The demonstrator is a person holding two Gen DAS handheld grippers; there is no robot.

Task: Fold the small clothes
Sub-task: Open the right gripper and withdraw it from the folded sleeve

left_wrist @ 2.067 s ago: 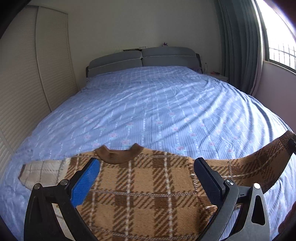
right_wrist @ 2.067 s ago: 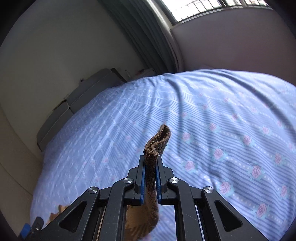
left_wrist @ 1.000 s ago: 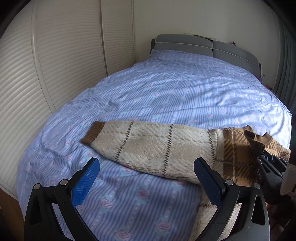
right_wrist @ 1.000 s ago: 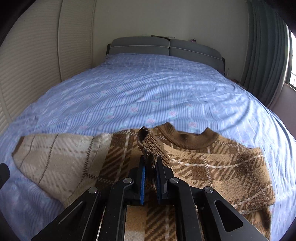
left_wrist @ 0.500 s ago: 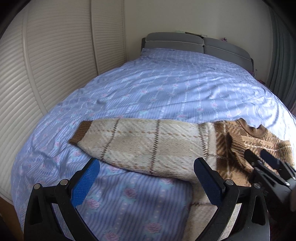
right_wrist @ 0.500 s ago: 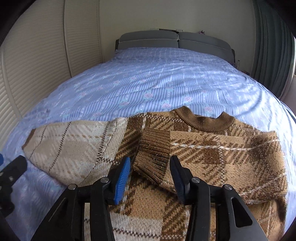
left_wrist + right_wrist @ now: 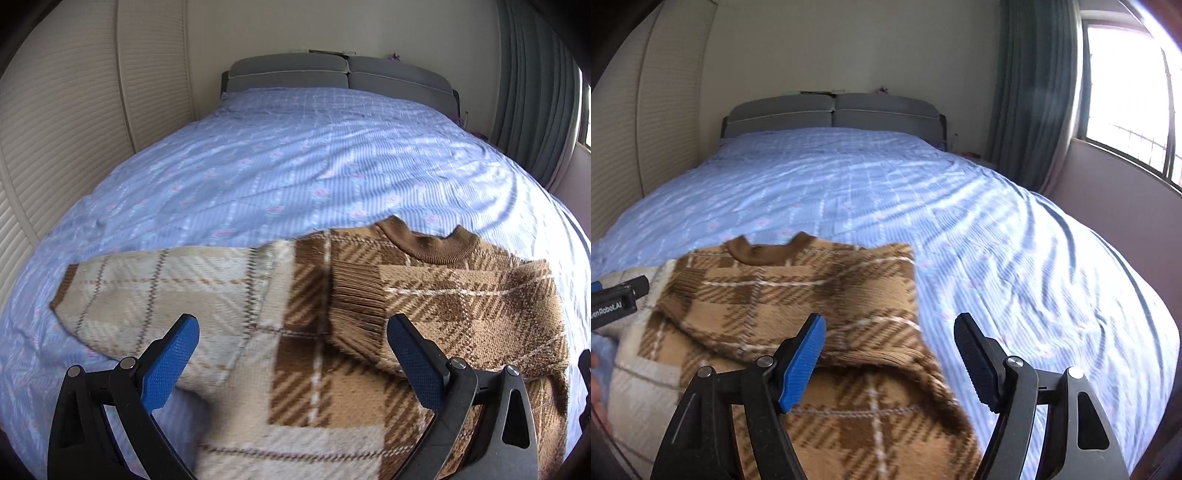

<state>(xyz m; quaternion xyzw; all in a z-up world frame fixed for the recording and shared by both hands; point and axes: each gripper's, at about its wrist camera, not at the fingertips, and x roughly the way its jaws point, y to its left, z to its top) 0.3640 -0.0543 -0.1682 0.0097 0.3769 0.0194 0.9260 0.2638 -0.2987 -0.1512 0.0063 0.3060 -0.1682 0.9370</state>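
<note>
Left wrist view: our sweater (image 7: 332, 332) lies flat on the bed (image 7: 295, 166), one sleeve (image 7: 443, 306) folded across. Both grippers (image 7: 291, 365) (image 7: 890, 354) gape, holding nothing. We'd pinch the pale sleeve's (image 7: 159, 288) cuff (image 7: 64, 288), then lay it across smoothly.

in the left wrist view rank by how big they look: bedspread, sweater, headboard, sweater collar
1. bedspread
2. sweater, though it looks bigger because it lies close to the camera
3. headboard, far away, so it looks small
4. sweater collar
</note>
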